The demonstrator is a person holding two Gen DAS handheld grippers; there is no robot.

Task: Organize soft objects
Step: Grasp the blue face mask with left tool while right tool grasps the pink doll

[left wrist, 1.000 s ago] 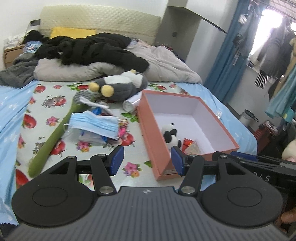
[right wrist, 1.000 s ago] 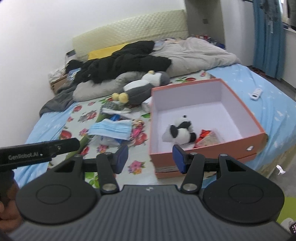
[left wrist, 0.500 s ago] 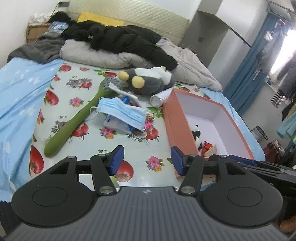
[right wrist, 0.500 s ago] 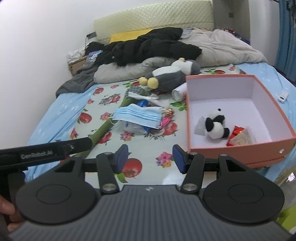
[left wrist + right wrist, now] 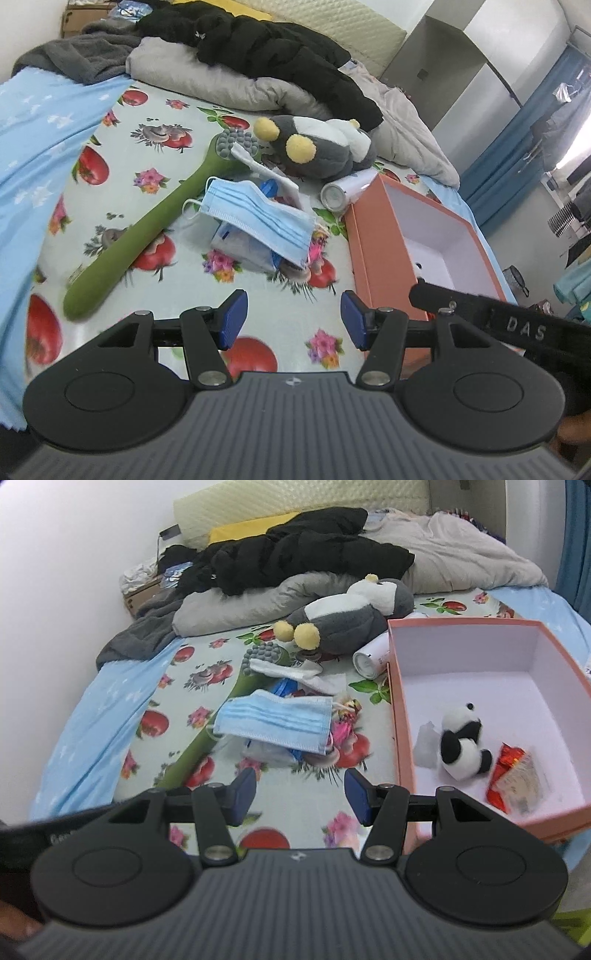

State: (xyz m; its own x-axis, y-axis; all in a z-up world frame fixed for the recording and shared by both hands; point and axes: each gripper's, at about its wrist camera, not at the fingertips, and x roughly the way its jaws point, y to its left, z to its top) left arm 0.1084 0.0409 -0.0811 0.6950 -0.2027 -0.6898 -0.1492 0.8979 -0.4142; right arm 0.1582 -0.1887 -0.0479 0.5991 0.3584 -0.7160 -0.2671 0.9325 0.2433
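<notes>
Hovering: left gripper point(image 5: 291, 319), right gripper point(image 5: 300, 795) | jaws parted, empty | face mask point(image 5: 273, 723) ahead, apart

left gripper point(image 5: 291, 319): black two-finger claw, blue rectangular pads point(image 5: 232, 319) on the finger ends, nothing between them
linkage: flat black arms behind the pads, a silver screw head on each pivot
housing: two round black discs flanking a grey ribbed plate with a small white emblem
right gripper point(image 5: 300, 797): same build, black arms, blue pads point(image 5: 357, 800), silver screws, grey ribbed plate
marking: pale letters "das" on the black bar right of the left claw
</notes>
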